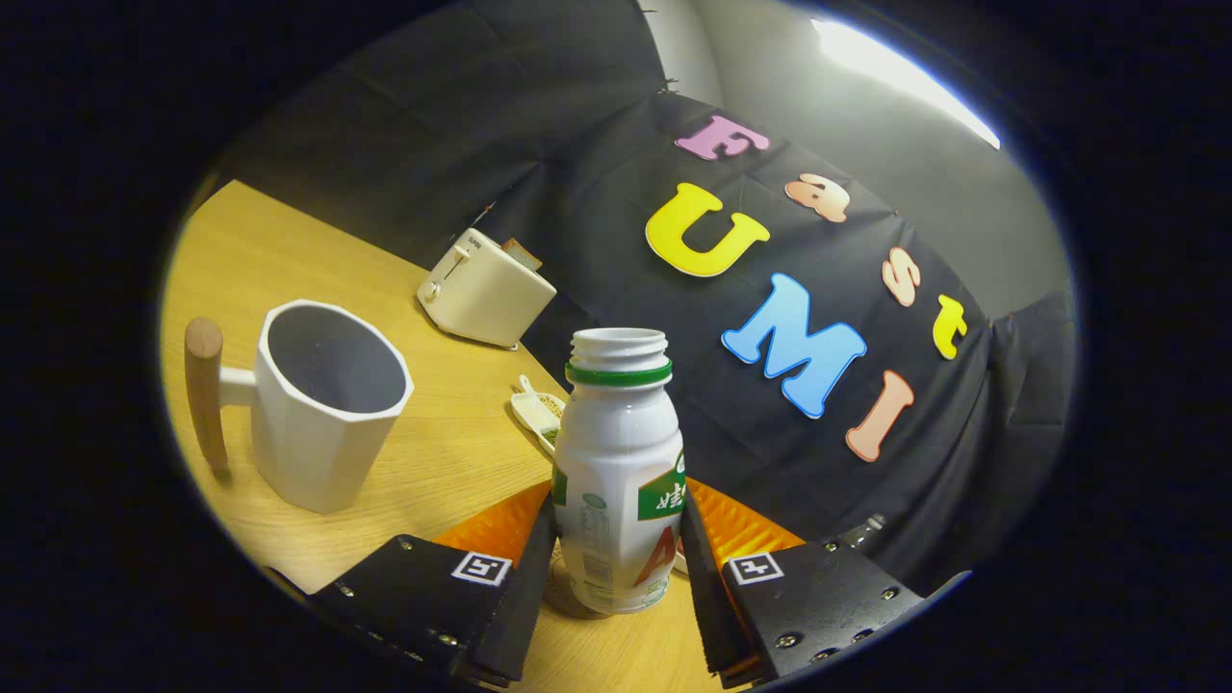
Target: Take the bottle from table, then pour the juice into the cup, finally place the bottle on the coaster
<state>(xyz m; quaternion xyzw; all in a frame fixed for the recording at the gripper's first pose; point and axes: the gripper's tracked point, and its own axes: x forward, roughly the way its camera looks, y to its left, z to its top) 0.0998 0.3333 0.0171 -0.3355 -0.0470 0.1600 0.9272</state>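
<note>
bottle gripped between the fingers, cup to its left

item 1, gripper (616, 568): seen from its own camera. the two fingers are closed in on the bottle, one pressed against each side of its lower body, leaving just the bottle's width between them. the whole view is tilted.

item 2, bottle (619, 472): white plastic, uncapped, with a green ring under the threaded neck and a green and red label. it stands between the fingers. its base looks to be at or just above the table; whether it touches cannot be told.

item 3, cup (322, 404): white faceted mug with a wooden handle (205, 395) on its far-left side. it sits on the table, left of the bottle and apart from it. the inside looks empty.

item 4, table (452, 452): light wood grain.

item 5, toaster (484, 289): cream-coloured, beyond the cup near the dark cloth wall, something brown showing in its slot.

item 6, small white dish (535, 409): just behind the bottle, partly hidden by it; contents unclear.

item 7, orange ribbed piece (491, 529): behind the bottle's base, showing on either side of it. whether it is the coaster cannot be told.
</note>
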